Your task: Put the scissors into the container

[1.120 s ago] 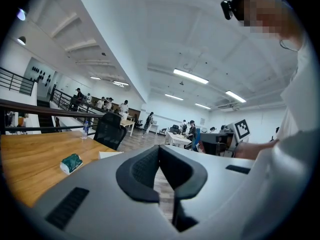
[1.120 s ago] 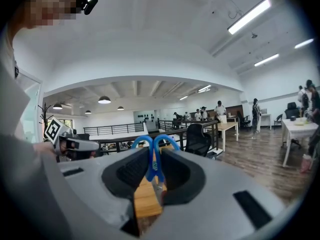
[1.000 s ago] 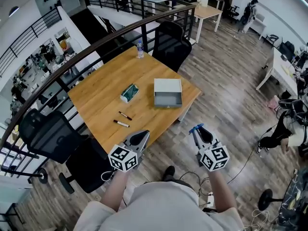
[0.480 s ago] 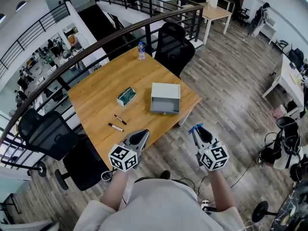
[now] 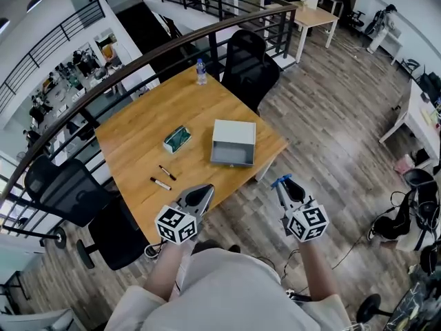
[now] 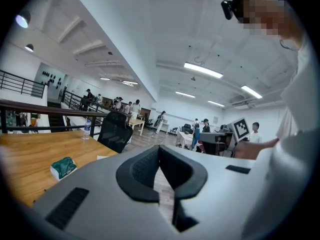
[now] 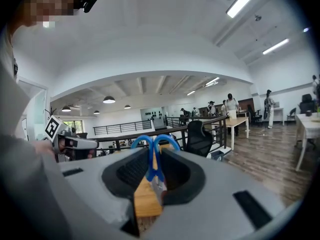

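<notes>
Blue-handled scissors (image 7: 152, 154) are pinched in my right gripper (image 7: 152, 176), handles pointing forward; in the head view the blue handles (image 5: 280, 182) stick out of that gripper (image 5: 285, 187), which hangs over the wood floor right of the table. My left gripper (image 5: 200, 196) is shut with nothing in it, near the table's front edge; its jaws (image 6: 161, 176) meet at the tips. The container, an open grey box (image 5: 233, 143), sits on the wooden table (image 5: 138, 150), well ahead of both grippers.
On the table lie a green packet (image 5: 177, 138), two markers (image 5: 162, 178) and a water bottle (image 5: 200, 72). Black office chairs (image 5: 249, 59) stand around it, a dark railing (image 5: 103, 81) runs behind. People stand far off in the room.
The view has shifted slightly: table and box slid a little left and up in the head view. Both grippers keep their places and grips.
</notes>
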{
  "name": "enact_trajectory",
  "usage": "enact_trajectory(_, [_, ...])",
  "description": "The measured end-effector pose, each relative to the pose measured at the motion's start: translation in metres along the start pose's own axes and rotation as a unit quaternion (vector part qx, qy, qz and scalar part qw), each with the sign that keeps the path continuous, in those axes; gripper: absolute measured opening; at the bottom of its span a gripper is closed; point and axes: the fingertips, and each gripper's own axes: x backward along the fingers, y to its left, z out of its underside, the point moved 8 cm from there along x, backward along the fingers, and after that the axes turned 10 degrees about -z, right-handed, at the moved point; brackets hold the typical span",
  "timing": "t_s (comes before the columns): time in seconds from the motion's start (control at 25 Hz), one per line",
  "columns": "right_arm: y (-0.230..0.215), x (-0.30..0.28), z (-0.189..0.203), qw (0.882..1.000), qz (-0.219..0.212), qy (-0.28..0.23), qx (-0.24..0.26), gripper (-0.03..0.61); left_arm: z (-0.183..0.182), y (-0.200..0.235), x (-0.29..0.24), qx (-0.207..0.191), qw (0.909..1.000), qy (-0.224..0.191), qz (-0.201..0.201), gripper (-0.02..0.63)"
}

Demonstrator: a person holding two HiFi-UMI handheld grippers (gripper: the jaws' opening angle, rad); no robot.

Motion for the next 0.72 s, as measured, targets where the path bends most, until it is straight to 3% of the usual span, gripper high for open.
enact_trajectory(0.32, [-0.022,-0.022,0.003,1.000,0.001,0.008,-0.012,0.083,-0.005,0.015,-0.026,0.001,0.9999,0.011,0.000,-0.008])
enact_trajectory(0.72, [-0.040,-0.083,0.006,0.999,0.019,0.026,-0.026,0.083,-0.012,0.077,-0.075,0.011,0.9996,0.021,0.016,-0.008])
